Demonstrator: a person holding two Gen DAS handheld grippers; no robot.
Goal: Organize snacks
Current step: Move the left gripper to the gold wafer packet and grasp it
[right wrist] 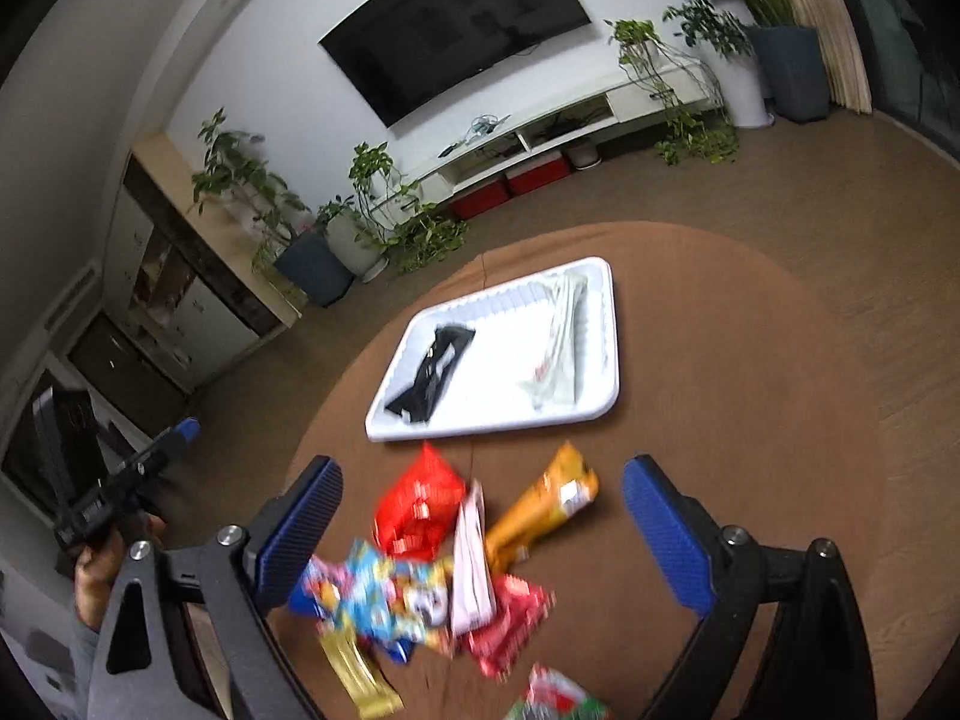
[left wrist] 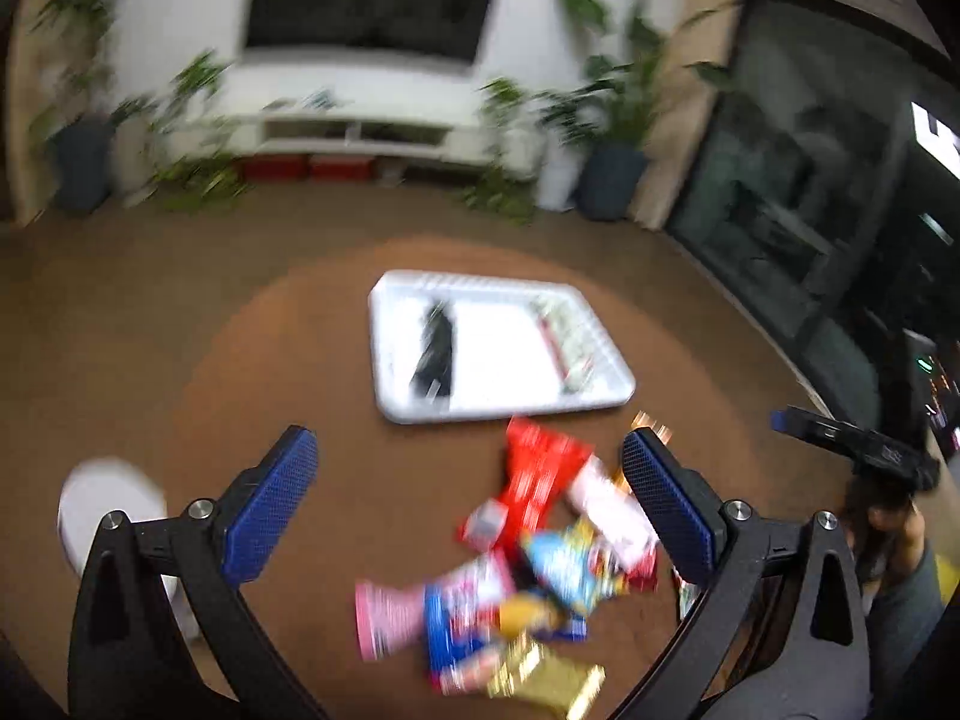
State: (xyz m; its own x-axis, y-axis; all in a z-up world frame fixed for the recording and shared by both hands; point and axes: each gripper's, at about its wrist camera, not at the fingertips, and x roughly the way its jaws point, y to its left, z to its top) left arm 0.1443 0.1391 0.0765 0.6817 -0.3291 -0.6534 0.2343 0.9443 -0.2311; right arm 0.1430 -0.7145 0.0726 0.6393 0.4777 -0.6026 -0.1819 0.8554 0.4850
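A white tray (left wrist: 510, 408) (right wrist: 384, 426) lies on the round brown table, holding a black packet (left wrist: 433, 351) (right wrist: 433, 372) on its left and a clear pale packet (left wrist: 567, 342) (right wrist: 561, 342) on its right. A loose pile of snack packets lies in front of it: a red bag (left wrist: 540, 474) (right wrist: 420, 504), an orange-yellow bag (right wrist: 543, 507), a blue colourful bag (left wrist: 570, 564) (right wrist: 372, 594), a pink packet (left wrist: 384, 615) and a gold one (left wrist: 546, 675). My left gripper (left wrist: 471, 456) is open and empty above the pile. My right gripper (right wrist: 483, 480) is open and empty above the pile.
A white round stool (left wrist: 108, 510) stands left of the table. The table edge (right wrist: 840, 360) curves away to the right. A TV unit (right wrist: 540, 132) and several potted plants (left wrist: 612, 120) line the far wall. The right gripper (left wrist: 852, 438) shows at the left wrist view's right edge.
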